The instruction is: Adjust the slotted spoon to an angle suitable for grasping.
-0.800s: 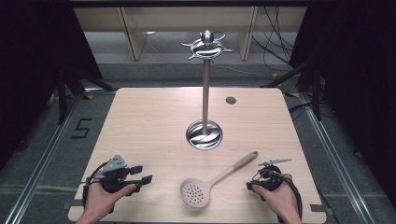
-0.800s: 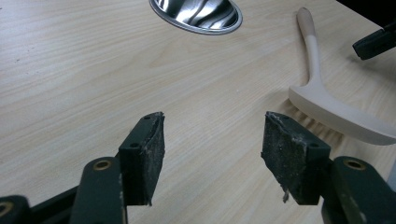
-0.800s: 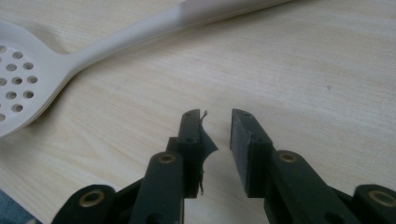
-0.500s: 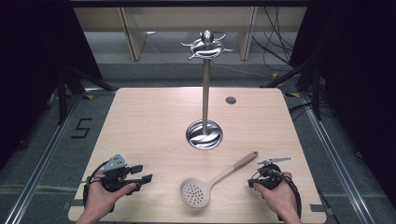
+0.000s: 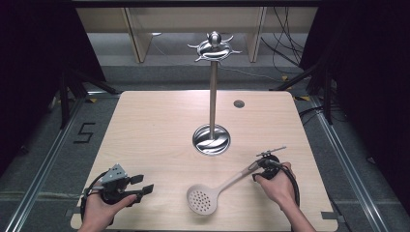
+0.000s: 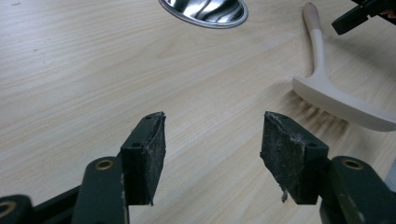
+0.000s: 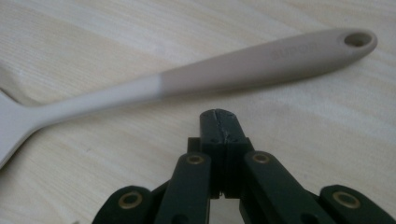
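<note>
The skimmer (image 5: 212,190) lies flat on the table (image 5: 154,130), on the person's side of the rack base (image 5: 211,140) and a bit to its right. Its perforated head is farthest from the base; the handle runs diagonally up-right, back toward the base's right side.

Right gripper (image 5: 263,166) sits just beside the handle end, on the side away from the base. In the right gripper view its jaws are pressed together w/ nothing between; the skimmer handle (image 7: 261,63) lies crosswise just ahead of the tips, apart from them.

Left gripper (image 5: 140,186) rests well left of the base, jaws spread & empty, pointing toward the skimmer head (image 6: 345,100).

Step in hand, as judged: the right picks up the skimmer by the handle, prob. to hang it on the rack's top hooks (image 5: 214,48).

To do it well:
- Person should spread the right jaws first; shut as they are, they'd only shove the handle.
- Straddle the thicker darker grip part, not the thin neck.
- Leave the hang hole (image 7: 357,38) free, since it likely goes over a hook.
- Come down square across the handle, then squeeze firmly; the smooth tapered handle may swivel.
- Left could steady the head if it slides.
</note>
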Demonstrator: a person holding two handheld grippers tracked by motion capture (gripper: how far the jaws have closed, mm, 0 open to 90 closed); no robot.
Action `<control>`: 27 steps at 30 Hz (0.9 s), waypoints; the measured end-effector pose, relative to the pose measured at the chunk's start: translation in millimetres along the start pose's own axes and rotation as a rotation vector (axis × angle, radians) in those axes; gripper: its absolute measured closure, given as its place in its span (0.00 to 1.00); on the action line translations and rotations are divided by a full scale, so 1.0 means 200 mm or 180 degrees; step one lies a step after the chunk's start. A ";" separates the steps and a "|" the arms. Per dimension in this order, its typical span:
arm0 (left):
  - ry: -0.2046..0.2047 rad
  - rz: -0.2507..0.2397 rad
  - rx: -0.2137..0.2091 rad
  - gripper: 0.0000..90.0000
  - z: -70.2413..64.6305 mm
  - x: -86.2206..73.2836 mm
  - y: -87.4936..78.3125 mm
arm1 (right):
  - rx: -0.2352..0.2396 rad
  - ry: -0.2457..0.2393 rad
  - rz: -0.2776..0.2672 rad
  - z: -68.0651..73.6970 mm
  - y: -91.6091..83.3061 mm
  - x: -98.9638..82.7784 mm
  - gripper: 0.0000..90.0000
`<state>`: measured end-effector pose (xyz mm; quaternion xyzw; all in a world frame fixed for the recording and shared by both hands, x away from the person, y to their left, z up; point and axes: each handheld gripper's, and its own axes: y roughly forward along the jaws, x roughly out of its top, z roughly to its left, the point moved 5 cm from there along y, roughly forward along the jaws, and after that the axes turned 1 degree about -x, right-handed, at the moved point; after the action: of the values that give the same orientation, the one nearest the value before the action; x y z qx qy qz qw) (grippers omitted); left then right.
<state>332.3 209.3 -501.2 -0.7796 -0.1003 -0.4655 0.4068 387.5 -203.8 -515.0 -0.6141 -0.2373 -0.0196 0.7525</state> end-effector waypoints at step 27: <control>0.0060 0.0020 -0.0090 0.43 -0.01 0.04 0.05 | -0.0156 0.0148 0.0233 -0.01 0.09 0.11 0.98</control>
<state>341.5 199.7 -500.8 -0.7812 -0.0875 -0.4728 0.3981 413.9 -195.9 -522.3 -0.6399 -0.1966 -0.0120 0.7428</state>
